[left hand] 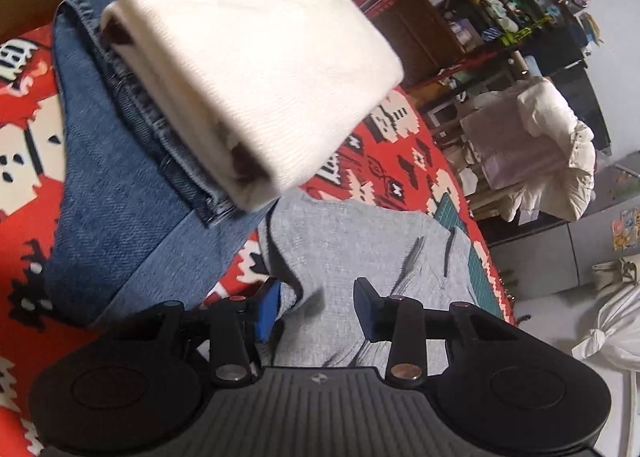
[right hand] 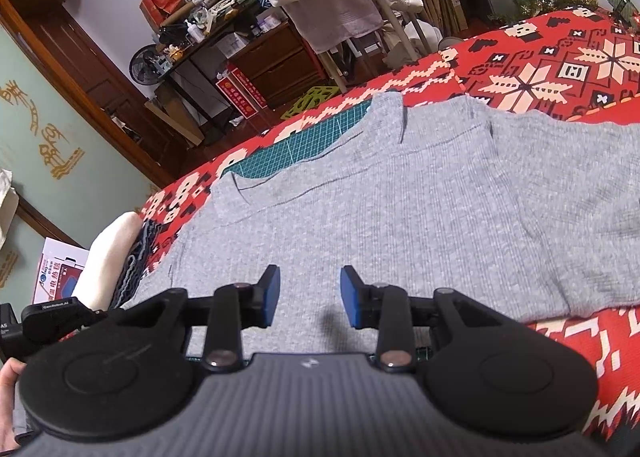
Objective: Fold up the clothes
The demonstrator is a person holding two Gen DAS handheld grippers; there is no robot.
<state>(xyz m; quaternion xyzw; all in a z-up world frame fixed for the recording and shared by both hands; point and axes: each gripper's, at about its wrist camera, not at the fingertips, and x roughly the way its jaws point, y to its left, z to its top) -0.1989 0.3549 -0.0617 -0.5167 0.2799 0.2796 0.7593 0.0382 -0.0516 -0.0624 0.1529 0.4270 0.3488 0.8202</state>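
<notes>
Left wrist view: the left tool (left hand: pixel 318 307) hangs open over the grey garment (left hand: pixel 360 253), lower centre; folded cream top (left hand: pixel 256 69) and jeans (left hand: pixel 116 197) lie stacked upper left.

Right wrist view: the right tool (right hand: pixel 308 295) is open above the grey garment (right hand: pixel 420 197), spread flat across mid-frame. Folding looks unstarted; next, pinch an edge.

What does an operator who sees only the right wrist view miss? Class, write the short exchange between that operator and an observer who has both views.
Operator: What is the cream thing at my left edge?
Observer: A folded cream sweater. It lies on top of folded jeans.
Operator: Where are the left gripper's fingers? I cannot see them.
Observer: The left gripper is over the edge of the grey top nearest the jeans, with its jaws apart.
</notes>
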